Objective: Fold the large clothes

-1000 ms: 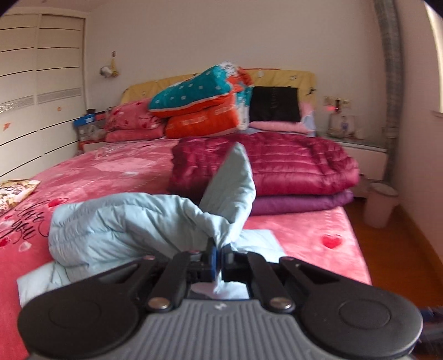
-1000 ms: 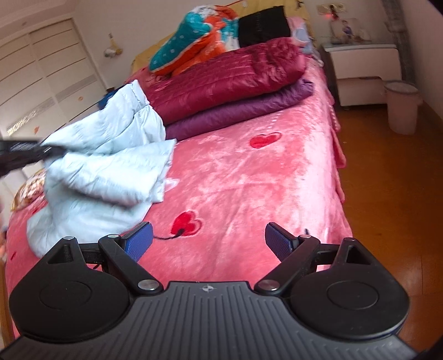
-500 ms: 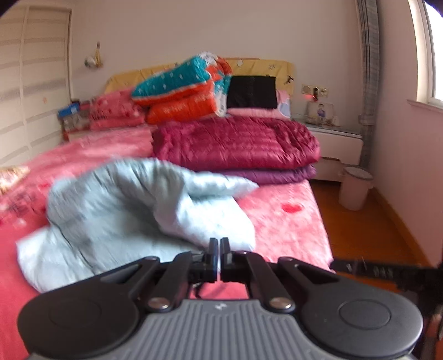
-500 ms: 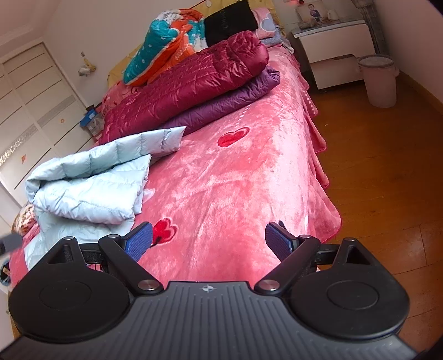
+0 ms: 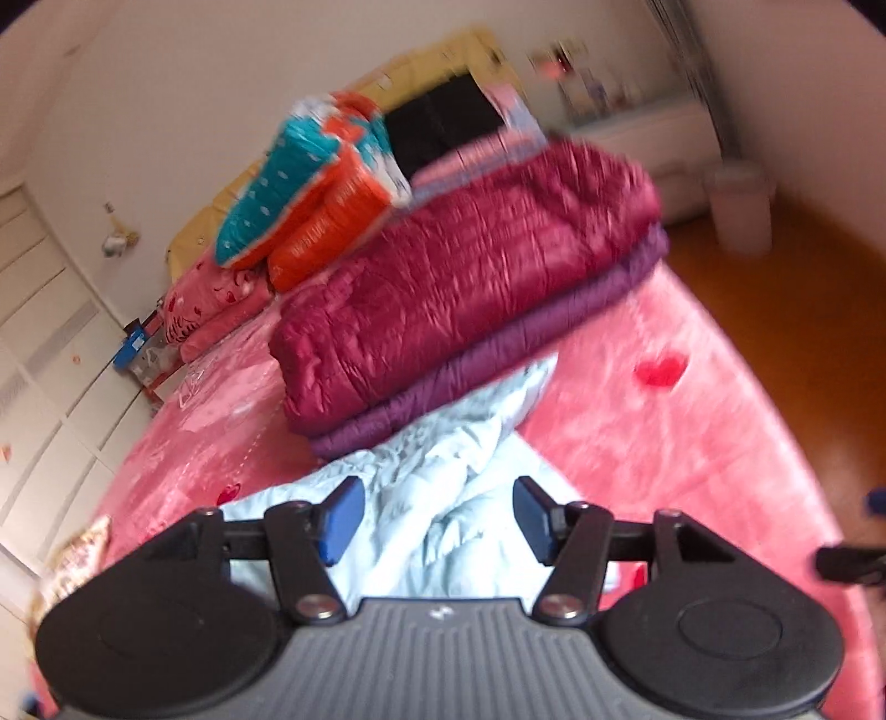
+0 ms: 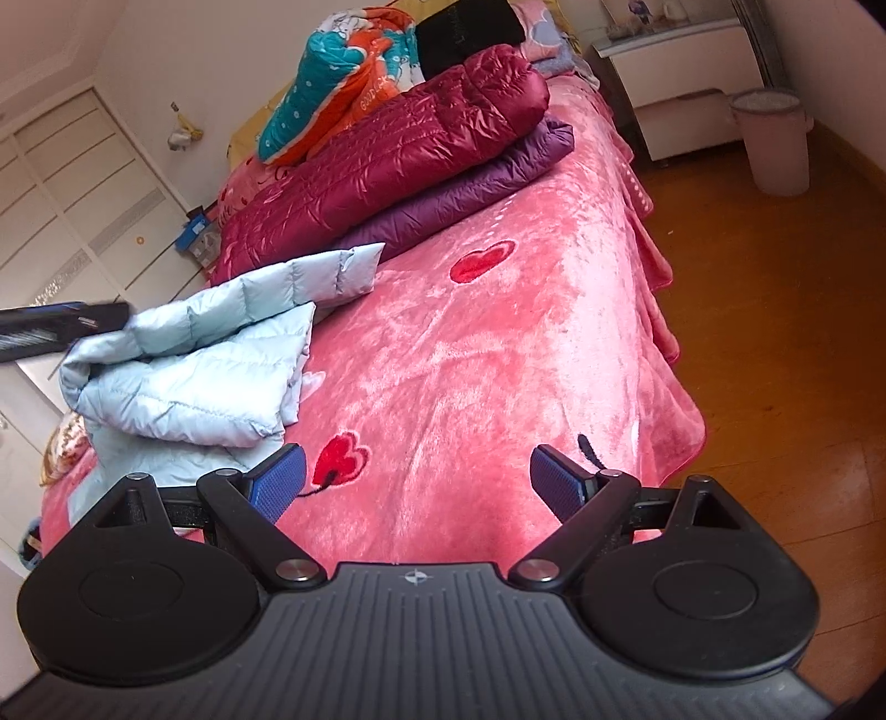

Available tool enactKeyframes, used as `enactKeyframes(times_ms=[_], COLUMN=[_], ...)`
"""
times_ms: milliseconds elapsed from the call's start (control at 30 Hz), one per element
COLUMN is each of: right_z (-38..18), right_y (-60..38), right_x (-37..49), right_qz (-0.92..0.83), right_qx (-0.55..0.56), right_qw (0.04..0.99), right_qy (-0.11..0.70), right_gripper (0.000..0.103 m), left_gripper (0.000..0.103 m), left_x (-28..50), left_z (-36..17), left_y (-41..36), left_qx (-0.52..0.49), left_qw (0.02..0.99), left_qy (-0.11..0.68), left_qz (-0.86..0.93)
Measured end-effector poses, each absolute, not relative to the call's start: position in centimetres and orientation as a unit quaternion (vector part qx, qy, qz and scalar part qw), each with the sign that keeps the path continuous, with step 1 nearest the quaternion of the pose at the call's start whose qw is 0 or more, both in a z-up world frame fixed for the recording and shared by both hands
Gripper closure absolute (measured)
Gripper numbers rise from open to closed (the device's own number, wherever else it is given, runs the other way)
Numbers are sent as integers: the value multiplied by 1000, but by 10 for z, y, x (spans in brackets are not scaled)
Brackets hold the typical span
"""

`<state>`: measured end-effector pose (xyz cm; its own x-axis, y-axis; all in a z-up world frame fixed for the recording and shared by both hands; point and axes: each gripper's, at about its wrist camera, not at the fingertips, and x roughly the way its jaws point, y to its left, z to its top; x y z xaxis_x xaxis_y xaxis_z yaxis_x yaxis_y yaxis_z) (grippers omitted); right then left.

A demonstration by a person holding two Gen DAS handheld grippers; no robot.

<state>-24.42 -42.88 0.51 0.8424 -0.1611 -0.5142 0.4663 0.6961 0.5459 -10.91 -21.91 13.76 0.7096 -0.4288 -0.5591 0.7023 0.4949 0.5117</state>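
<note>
My left gripper (image 5: 437,518) is opening over the pale blue jacket (image 6: 188,365) on the bed (image 6: 498,354) – nothing pinched; my right gripper (image 6: 415,487) waits wide open, empty – ready for the next fold

Left tongs (image 5: 437,518) pitched down, rolled, jaws opening, blue pads (image 5: 340,512) apart with nothing pressed between. Right tongs (image 6: 418,484) pitched down, jaws spread wide, empty, pads (image 6: 556,487) clear of any contact.

Orange quilt (image 6: 354,94) is showing small lettering, roughly "GOODLUCK", not sure. Black cushion (image 6: 470,33) is carrying faint print, too dim to be reading. Nothing else legible.
</note>
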Motion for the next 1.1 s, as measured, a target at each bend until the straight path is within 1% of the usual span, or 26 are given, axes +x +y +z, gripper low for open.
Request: enactKeyframes(times_ms=[133,233,333,400,433,467,500,600,800,967,1100], right_z=[2,-1,-2,-3,-3,-3,-3,-5,-5,-4,-2], right_y=[-439,-446,-450,-451,-451,-451,-452,-454,-454,-452,-449], right_x=[-246,-248,-248,-248,-246,-246,-246,-246,-247,-246,-245], right_qz=[-173,-174,-171,-168,-167,-167,-167,-166,-169,-172,-176], right_qx=[371,392,403,404,404,405,405,411,416,400,385], right_qw=[888,880,876,876,877,877,877,874,873,879,884], right_qy=[211,205,202,200,200,199,198,198,193,195,198], right_gripper=[0,0,0,0,0,0,0,0,0,0,0], left_gripper=[44,47,60,79,84,92,96,98,98,99,99], left_x=[-89,-73,-56,-46,-44,-43,-42,-43,-52,-80,-107], left_z=[115,103,96,92,93,98,105,130,182,217,227], left_y=[-250,-265,-271,-273,-271,-268,-263,-240,-174,-99,-38], left_qx=[431,447,450,450,443,429,406,338,231,173,131], left_qw=[820,818,823,827,833,844,857,889,930,949,957], left_qy=[205,216,231,238,234,226,222,217,198,183,187], left_qz=[-315,-289,-259,-241,-235,-229,-225,-219,-205,-192,-177])
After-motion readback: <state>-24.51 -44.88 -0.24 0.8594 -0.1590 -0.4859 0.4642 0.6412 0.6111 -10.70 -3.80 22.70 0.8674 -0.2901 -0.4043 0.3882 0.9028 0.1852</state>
